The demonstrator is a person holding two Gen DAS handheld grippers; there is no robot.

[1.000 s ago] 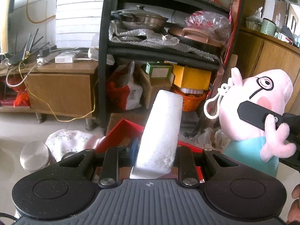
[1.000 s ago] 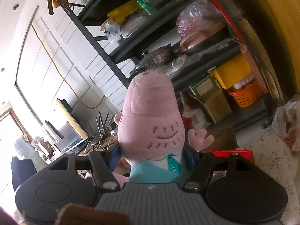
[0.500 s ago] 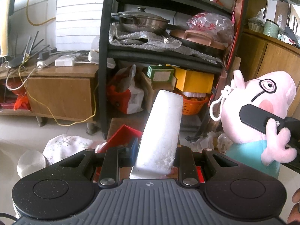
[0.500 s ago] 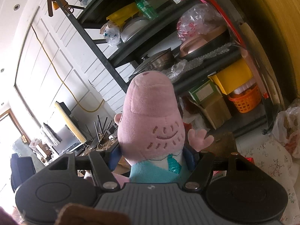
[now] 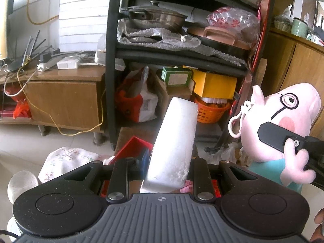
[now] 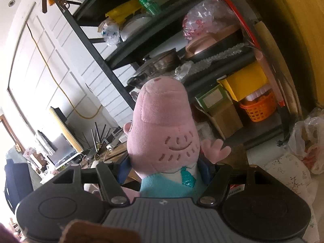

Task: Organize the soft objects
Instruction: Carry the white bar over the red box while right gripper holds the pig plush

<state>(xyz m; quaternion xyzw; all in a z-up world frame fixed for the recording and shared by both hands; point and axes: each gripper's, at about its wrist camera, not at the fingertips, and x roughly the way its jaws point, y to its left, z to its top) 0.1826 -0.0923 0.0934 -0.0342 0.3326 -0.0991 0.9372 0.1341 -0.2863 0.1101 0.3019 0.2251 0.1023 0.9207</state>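
Observation:
My left gripper is shut on a white foam block that stands upright between its jaws, held up in the air. My right gripper is shut on a pink pig plush toy with a teal shirt, gripped at the body with its head sticking up. The same plush shows at the right of the left wrist view, with a black finger of the right gripper across its cheek. A red box lies below the left gripper.
A black metal shelf rack stands ahead with pots, a yellow box and an orange basket. A wooden TV cabinet is at the left and wooden cupboards at the right. A floral cloth lies below.
Both grippers have risen slightly with their objects; the background has slid down a little in each view. Both holds are unchanged.

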